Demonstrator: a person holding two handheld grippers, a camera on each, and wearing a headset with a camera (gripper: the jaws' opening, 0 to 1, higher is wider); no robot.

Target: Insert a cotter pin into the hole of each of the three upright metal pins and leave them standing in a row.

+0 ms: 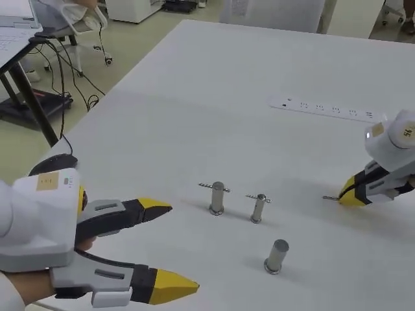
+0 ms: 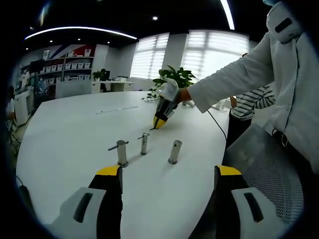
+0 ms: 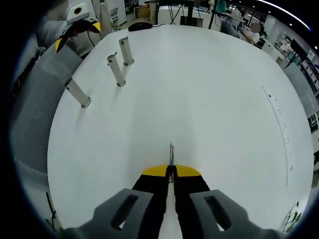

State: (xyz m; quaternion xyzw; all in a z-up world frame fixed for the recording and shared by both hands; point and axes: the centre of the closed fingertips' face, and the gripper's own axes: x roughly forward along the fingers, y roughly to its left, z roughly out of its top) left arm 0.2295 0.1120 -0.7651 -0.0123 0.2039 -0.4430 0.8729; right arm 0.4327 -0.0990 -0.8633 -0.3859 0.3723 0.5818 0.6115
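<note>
Head view: a cotter (image 1: 330, 197) is gripped by the right claw (image 1: 342, 195) over the bench (image 1: 227, 97), right of three pins (image 1: 259, 208). Two are fitted, the nearest pin (image 1: 277, 256) bare. The left claw (image 1: 183, 246) is held released.

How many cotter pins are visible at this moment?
3. The first cotter pin crosses the left metal pin; the second cotter pin crosses the middle metal pin; the third cotter pin is in the right gripper.
</note>
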